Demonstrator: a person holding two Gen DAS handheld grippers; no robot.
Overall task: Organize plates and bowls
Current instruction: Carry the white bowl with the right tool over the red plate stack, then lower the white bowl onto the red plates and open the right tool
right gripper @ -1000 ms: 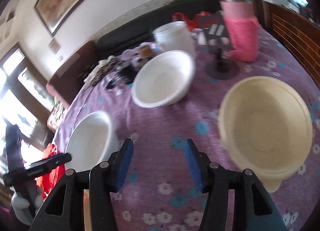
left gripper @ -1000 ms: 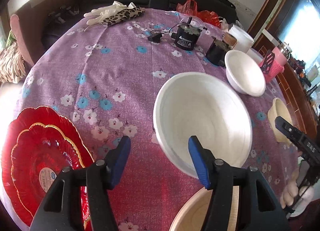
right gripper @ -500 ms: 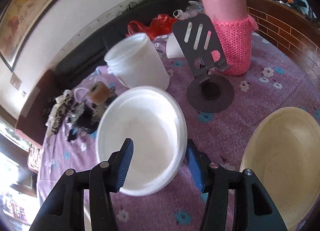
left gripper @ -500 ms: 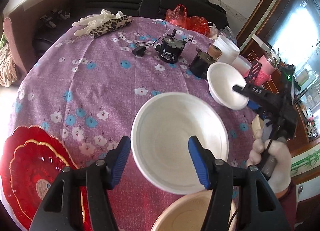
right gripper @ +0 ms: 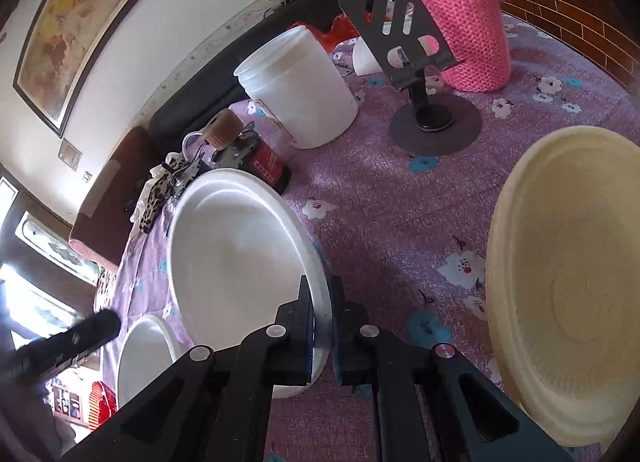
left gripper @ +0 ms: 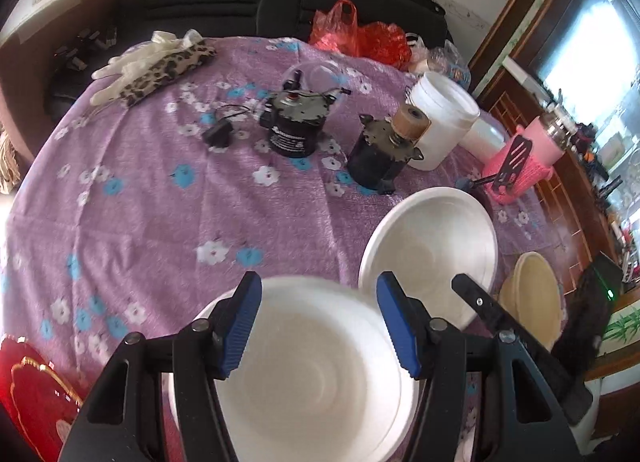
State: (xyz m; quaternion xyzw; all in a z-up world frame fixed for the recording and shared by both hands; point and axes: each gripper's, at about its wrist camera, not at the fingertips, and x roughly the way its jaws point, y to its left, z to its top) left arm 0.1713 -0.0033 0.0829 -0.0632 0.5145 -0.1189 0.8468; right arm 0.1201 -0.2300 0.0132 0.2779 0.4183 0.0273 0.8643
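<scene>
**Right gripper clamps the small white bowl's rim**

Left wrist view. The left gripper point(left gripper: 318, 320) has its fingers point(left gripper: 240, 326) half open with nothing pinched; they hang over a large white bowl point(left gripper: 316, 378), which sat further ahead of them a second ago and now fills the space below. Its wall is smooth, matte and faintly ringed inside. Beyond it on the desk point(left gripper: 160, 202) sits the small white bowl point(left gripper: 430, 250), same finish, with a black finger of the right gripper point(left gripper: 486, 308) at its near rim. A cream bowl point(left gripper: 530, 296) sits to the right, red scalloped plates point(left gripper: 30, 390) with gold edging at lower left. The desk cloth is purple, woven, floral.

Right wrist view. The right gripper point(right gripper: 322, 328) was open half a second ago; its fingers point(right gripper: 306, 326) are now closed on the thin rim of the small white bowl point(right gripper: 236, 262), one pad inside, one outside. The bowl looks tilted toward the left of the frame, though the lens may account for that. The cream bowl point(right gripper: 568, 294) rests on the cloth to the right, shallow, with a broad flat base.

Judgement: the grasp looks complete, so the next step is probably lifting this bowl to nest it in the large white bowl under the left gripper. A rim pinch on a smooth, light bowl could slip or swing.
</scene>
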